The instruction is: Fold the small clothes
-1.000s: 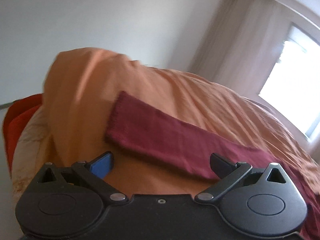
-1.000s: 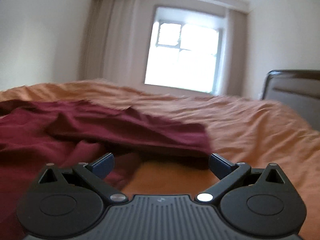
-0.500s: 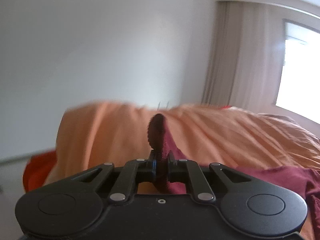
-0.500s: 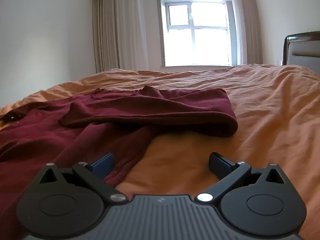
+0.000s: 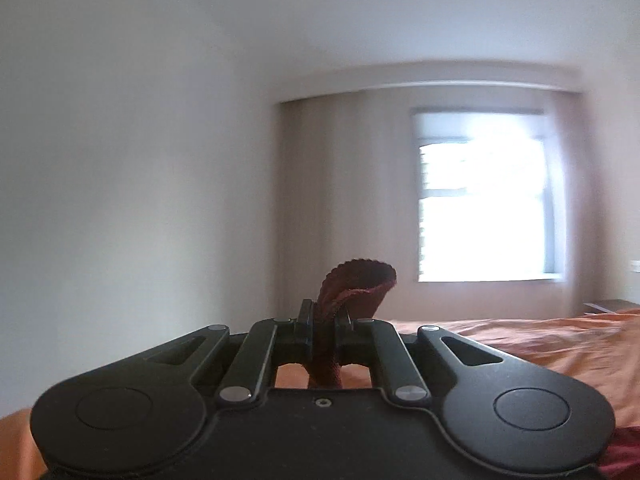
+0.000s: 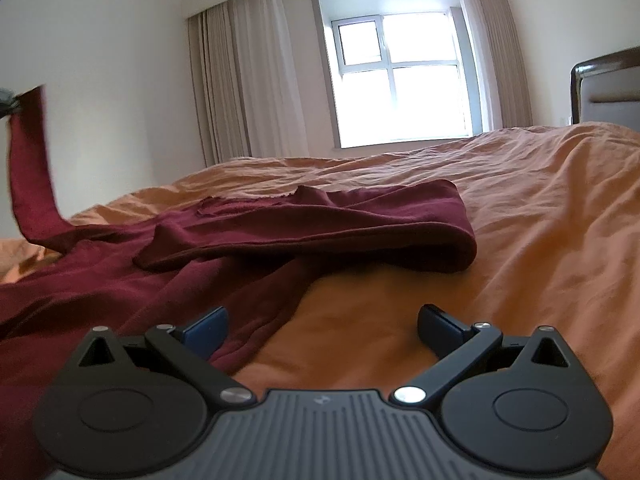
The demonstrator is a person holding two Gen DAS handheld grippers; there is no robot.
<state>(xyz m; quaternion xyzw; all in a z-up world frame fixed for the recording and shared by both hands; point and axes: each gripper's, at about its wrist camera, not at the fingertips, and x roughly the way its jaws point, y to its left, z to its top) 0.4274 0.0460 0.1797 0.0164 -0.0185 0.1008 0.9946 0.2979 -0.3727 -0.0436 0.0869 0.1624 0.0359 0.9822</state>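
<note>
Left hand-held gripper (image 5: 323, 326) clenched on a sleeve (image 5: 352, 284) of the maroon shirt (image 6: 168, 272), cuff poking up past the pinched fingers, raised well above the bed (image 6: 520, 200). From the right wrist view, same sleeve seen hanging as a long strip at the far left, trailing down to the shirt body. Right hand-held gripper (image 6: 320, 326) released, jaws spread wide, hovering low over the orange bedspread just beside the shirt's near edge, holding nothing. Shirt itself lying rumpled across the bed, other sleeve (image 6: 360, 224) doubled over the body.

Likely trouble: thin grip near the cuff, so could slip out if pulled fast; lifting higher with nothing pinning the body could drag the whole shirt sideways and undo the lay; crumpled folds underneath could get trapped in a crooked crease.

Around: window (image 6: 400, 80), curtains (image 6: 240, 80), dark headboard (image 6: 600, 88) at right. Nothing standing between right gripper and cloth.
</note>
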